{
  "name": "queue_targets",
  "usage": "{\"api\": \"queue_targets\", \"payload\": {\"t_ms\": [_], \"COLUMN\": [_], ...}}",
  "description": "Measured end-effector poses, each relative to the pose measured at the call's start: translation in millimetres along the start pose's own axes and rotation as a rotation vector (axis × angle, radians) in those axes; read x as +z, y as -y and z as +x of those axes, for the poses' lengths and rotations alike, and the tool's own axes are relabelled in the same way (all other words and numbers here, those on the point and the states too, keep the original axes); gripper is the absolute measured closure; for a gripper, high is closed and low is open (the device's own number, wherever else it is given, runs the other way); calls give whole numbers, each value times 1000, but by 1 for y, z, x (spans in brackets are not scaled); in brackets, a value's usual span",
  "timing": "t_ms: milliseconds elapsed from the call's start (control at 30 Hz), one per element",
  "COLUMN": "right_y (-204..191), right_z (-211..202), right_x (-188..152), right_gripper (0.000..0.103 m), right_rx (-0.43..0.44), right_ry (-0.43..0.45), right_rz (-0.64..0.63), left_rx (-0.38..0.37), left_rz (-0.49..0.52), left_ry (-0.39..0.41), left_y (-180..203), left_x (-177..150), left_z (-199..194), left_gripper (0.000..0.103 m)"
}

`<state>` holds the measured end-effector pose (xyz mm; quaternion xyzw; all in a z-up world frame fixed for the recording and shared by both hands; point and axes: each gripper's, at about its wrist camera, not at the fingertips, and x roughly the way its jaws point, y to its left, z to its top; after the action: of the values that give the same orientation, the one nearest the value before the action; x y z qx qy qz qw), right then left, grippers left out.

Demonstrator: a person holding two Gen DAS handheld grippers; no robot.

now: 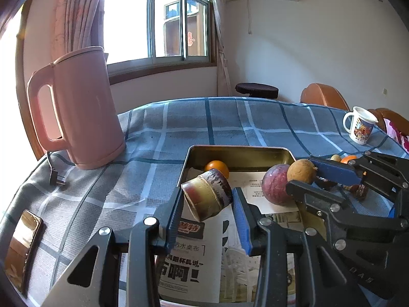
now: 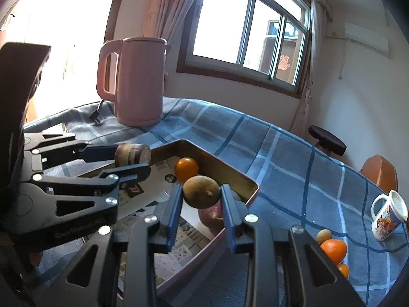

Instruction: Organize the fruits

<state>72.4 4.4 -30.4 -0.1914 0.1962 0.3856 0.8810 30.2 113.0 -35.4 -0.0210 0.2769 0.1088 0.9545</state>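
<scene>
My left gripper [image 1: 208, 197] is shut on a short sugarcane piece [image 1: 207, 195], held above the metal tray [image 1: 240, 149]. It also shows in the right wrist view [image 2: 133, 162] with the cane [image 2: 132, 154]. My right gripper [image 2: 202, 197] is shut on a brown round fruit [image 2: 201, 191], above the tray's [image 2: 230, 171] right side; in the left wrist view that fruit [image 1: 301, 171] sits between the right gripper's fingers [image 1: 337, 171]. In the tray lie an orange [image 1: 217, 167] [image 2: 186, 168] and a purple-red fruit [image 1: 277, 188] [image 2: 211, 216].
A pink kettle [image 1: 81, 110] with its cord stands at the table's back left. A phone [image 1: 21, 245] lies at the left edge. A printed mug [image 2: 388, 216] stands at the right. Oranges [image 2: 333, 250] and a small brown fruit [image 2: 324, 235] lie on the checked cloth beside the tray.
</scene>
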Motion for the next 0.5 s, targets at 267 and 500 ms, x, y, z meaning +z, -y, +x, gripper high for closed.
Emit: {"api": "queue_targets", "payload": {"t_ms": [267,500], "right_y": [-5,-6], "right_z": [10,20], "right_x": [-4,-6], "right_gripper": [70,70], "right_rx": [12,13], "right_ry": [-36,-88], "right_rz": [-10,-8], "left_rx": [-5,-5], "left_rz": [-1,11], "left_ry": [-37,-67], "left_y": [-4,-1], "left_x": [0,0], "left_z": [7,14], "left_gripper": [62,62]}}
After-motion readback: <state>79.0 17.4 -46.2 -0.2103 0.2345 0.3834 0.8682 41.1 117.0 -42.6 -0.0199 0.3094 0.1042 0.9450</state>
